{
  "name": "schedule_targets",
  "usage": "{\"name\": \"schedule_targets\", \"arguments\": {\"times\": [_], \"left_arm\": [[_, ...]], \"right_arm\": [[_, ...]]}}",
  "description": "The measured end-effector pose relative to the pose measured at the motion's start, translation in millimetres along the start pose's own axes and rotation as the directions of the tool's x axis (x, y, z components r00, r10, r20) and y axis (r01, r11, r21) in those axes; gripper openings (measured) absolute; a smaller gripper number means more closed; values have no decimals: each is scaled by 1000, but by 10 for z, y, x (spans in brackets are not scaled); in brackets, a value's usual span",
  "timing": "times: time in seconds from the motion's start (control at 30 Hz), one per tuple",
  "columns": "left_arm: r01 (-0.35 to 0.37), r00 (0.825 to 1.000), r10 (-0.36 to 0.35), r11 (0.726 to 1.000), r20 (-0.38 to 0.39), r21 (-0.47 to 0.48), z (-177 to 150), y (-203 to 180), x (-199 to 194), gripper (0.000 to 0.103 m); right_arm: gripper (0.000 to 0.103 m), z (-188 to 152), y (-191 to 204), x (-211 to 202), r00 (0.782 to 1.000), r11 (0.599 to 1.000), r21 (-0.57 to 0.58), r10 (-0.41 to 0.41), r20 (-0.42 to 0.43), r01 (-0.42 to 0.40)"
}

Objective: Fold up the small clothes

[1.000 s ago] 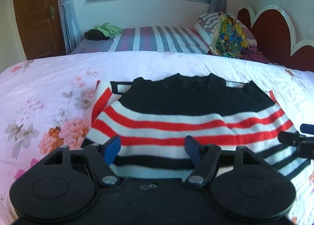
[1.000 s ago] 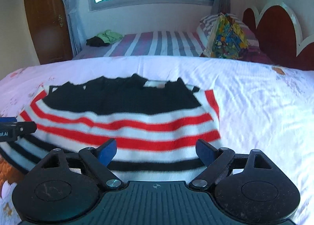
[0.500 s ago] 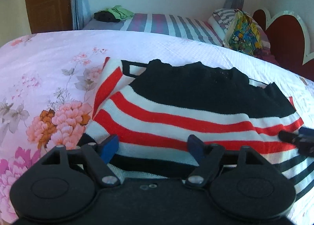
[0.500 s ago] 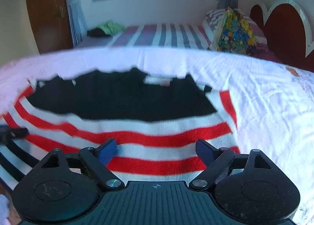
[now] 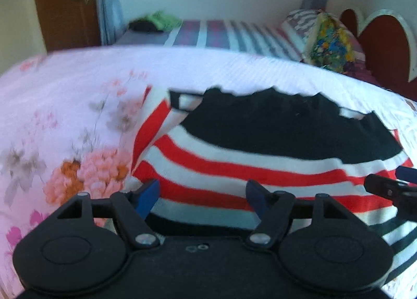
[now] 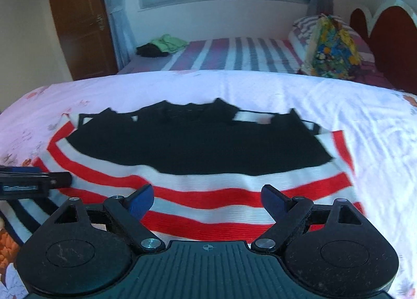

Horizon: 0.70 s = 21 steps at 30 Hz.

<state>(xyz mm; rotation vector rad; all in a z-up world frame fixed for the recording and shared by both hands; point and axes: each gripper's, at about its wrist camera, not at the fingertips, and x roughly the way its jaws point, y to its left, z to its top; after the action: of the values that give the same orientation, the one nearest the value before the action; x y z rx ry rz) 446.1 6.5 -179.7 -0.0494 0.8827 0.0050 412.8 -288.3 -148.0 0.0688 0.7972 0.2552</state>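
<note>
A small knit sweater (image 5: 260, 147) with a black top and red, white and black stripes lies flat on the floral bedspread (image 5: 65, 106); it also shows in the right wrist view (image 6: 198, 153). My left gripper (image 5: 202, 192) is open and empty, just above the sweater's near left part. My right gripper (image 6: 207, 198) is open and empty above the near right part. The right gripper's tip shows at the right edge of the left wrist view (image 5: 391, 189). The left gripper's tip shows at the left edge of the right wrist view (image 6: 34, 181).
A second bed with a striped cover (image 6: 234, 54) stands behind, with green and dark clothes (image 6: 161, 44) on it. A colourful pillow (image 6: 333, 48) leans by the red headboard (image 6: 391, 38). A wooden door (image 6: 78, 20) is at the back left.
Both grippers moved forward over the sweater, toward its black top. Both stayed open and empty.
</note>
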Motion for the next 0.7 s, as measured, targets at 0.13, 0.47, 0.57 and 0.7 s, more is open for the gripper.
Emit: {"name": "schedule_targets", "arguments": {"times": [0.13, 0.47, 0.57, 0.7], "left_arm": [[-2, 1000, 2, 1000, -2, 10, 0, 6, -80, 72], [17, 999, -20, 993, -27, -115, -195, 157, -485, 80], [14, 999, -20, 993, -47, -120, -291, 137, -580, 82], [37, 997, -48, 986, -66, -161, -417, 152, -685, 84]], "right_arm": [[88, -81, 123, 185, 998, 997, -60, -44, -43, 41], [88, -136, 189, -51, 1000, 999, -35, -17, -15, 16], [88, -225, 194, -92, 999, 999, -22, -29, -29, 28], [88, -356, 164, -157, 997, 999, -7, -43, -59, 43]]}}
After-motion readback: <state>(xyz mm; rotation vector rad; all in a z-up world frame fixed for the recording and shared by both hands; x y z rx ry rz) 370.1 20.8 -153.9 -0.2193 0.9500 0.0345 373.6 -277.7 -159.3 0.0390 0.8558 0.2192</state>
